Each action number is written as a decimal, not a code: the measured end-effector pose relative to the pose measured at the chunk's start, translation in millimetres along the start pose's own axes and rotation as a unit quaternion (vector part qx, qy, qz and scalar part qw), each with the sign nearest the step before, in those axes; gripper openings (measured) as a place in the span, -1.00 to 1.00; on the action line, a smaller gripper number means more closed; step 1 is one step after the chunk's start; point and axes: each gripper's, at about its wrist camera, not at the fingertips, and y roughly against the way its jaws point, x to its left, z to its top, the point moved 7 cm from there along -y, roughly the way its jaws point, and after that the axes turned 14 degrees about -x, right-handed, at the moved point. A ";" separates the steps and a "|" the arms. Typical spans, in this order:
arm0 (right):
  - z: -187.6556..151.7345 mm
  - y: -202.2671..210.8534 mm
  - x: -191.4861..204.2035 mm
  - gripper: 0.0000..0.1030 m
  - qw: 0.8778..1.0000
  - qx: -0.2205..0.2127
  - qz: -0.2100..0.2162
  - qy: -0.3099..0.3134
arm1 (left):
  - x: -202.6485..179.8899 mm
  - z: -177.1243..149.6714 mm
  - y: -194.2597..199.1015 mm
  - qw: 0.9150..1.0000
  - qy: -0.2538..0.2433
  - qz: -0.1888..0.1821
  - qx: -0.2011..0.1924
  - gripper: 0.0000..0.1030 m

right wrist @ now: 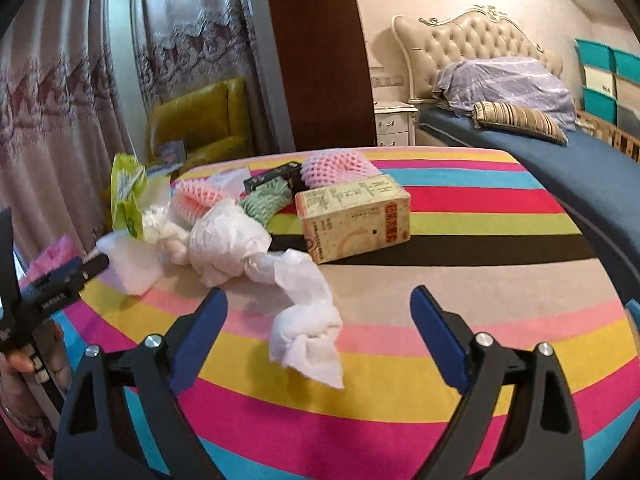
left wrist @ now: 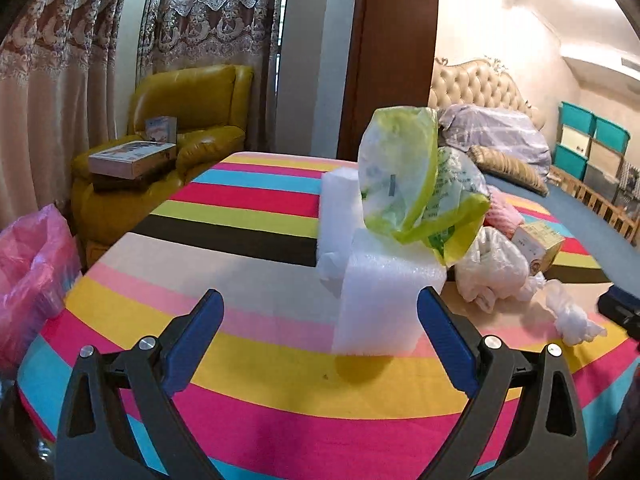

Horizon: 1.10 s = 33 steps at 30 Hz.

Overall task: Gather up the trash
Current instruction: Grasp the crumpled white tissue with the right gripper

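Left gripper (left wrist: pixel 320 312) spread — lined up on foam block (left wrist: pixel 384 300); right gripper (right wrist: pixel 320 308) spread — framing crumpled tissue (right wrist: pixel 306 336), neither touched.

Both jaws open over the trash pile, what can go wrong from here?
1. The green bag sits loosely on the white foam block; if the left gripper grabs the block, the bag may slide off.
2. The crumpled white paper before the right gripper looks soft, so a pinch may catch only a flap.
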 end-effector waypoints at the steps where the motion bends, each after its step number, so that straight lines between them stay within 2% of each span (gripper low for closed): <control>1: -1.8 -1.8 3.0 0.64 1.000 0.008 0.001 0.005 | -2.3 -0.9 0.0 1.000 -0.003 -0.011 0.000 0.77; 4: -9.5 -12.2 7.9 0.39 0.999 0.042 0.000 0.015 | -6.9 -2.4 -0.3 0.999 -0.013 -0.033 0.005 0.77; 6: -14.3 -19.5 8.2 0.28 0.998 0.062 0.001 0.010 | -6.8 -1.6 1.2 0.999 -0.016 -0.036 0.001 0.77; 10: -20.4 -29.2 3.2 -0.10 0.996 0.088 0.009 -0.013 | -9.5 -1.9 3.0 0.999 -0.021 -0.037 -0.005 0.77; 16: -23.3 -31.1 10.4 -0.34 0.996 0.091 0.026 -0.005 | -8.7 -1.9 2.5 0.999 -0.012 -0.041 0.001 0.77; 19: -21.3 -29.1 9.9 -0.50 0.996 0.079 0.035 -0.011 | -11.8 -0.8 2.0 0.998 0.004 -0.057 0.019 0.77; 24: -16.9 -23.1 6.7 -0.53 0.997 0.060 0.035 -0.022 | -27.5 9.7 2.4 0.997 0.013 -0.069 0.010 0.77; 29: -15.8 -21.1 4.5 -0.53 0.997 0.055 0.040 -0.032 | -51.8 34.7 -9.1 0.997 -0.016 -0.073 -0.019 0.77; 33: -15.3 -19.9 3.8 -0.52 0.997 0.054 0.041 -0.035 | -67.4 47.0 -23.2 0.995 -0.039 -0.083 -0.027 0.52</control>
